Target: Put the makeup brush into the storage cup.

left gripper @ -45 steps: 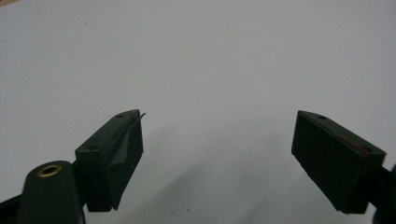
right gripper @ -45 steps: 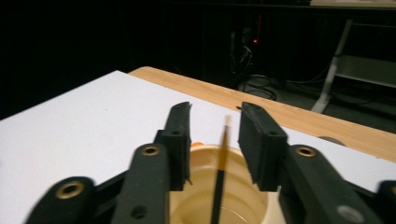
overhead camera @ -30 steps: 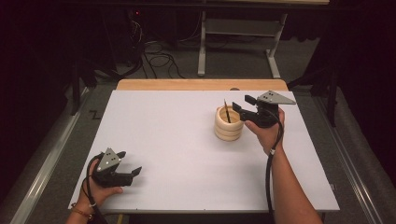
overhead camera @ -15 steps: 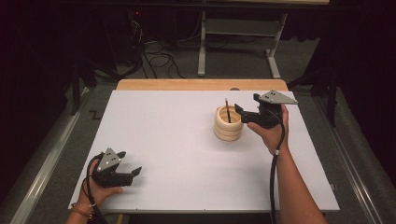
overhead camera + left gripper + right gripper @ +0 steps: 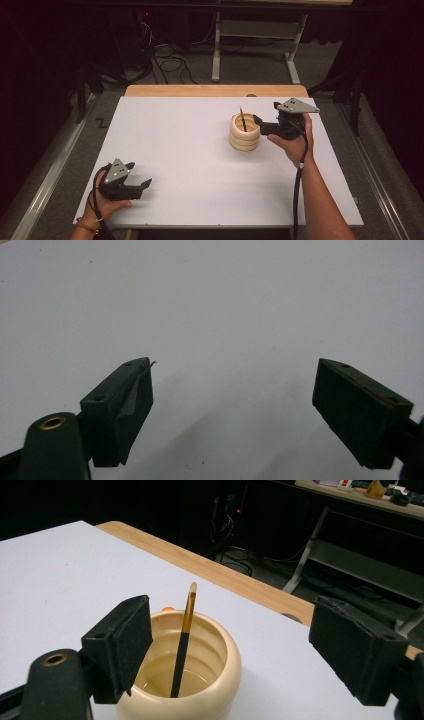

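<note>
A cream ribbed cup (image 5: 244,134) stands on the white table top (image 5: 175,130), right of centre. A thin brush (image 5: 242,120) with a dark handle and pale tip leans inside it. My right gripper (image 5: 258,121) hovers level just right of the cup's rim. In the right gripper view the brush (image 5: 184,640) rises from the cup (image 5: 220,680) between the wide jaws of the right gripper (image 5: 232,615), touching neither pad. Those jaws have just been opening. My left gripper (image 5: 145,185) rests at the table's near left corner. In its own view the left gripper (image 5: 232,405) is open over bare table.
A wooden strip (image 5: 200,90) runs along the table's far edge. Behind it are a metal desk frame (image 5: 255,37) and cables on the floor (image 5: 167,62). A rail (image 5: 47,180) lies along the left side.
The right gripper's jaws have spread apart next to the cup, and the brush stands free inside it. The left hand has stayed where it was.
</note>
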Available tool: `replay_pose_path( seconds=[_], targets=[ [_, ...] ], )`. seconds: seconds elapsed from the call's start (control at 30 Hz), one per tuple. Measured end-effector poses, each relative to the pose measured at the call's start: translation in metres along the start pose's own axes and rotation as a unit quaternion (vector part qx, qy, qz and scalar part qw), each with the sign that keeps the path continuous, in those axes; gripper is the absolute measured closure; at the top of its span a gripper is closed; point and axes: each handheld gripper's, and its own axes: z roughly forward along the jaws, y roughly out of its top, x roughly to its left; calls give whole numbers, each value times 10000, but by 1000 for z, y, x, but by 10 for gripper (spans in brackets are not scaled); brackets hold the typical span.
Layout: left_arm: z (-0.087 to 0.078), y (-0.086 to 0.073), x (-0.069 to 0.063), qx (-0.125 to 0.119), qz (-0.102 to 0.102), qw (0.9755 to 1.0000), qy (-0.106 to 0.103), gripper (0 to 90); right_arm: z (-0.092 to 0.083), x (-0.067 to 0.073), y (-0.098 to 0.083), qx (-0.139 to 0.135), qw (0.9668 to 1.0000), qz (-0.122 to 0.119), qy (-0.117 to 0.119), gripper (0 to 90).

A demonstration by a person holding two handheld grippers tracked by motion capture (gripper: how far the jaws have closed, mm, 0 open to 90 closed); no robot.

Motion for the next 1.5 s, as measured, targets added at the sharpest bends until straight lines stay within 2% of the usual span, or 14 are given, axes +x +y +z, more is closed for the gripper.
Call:
replay_pose_path(
  seconds=[0.87, 1.5],
  targets=[
    [0, 0, 0, 27, 4, 10000, 12, 174, -18, -8, -7, 143, 9994, -313, -101, 208],
    [1, 0, 0, 29, 14, 10000, -5, 173, -27, -5, -10, 262, 9981, -541, -117, 213]
  ],
)
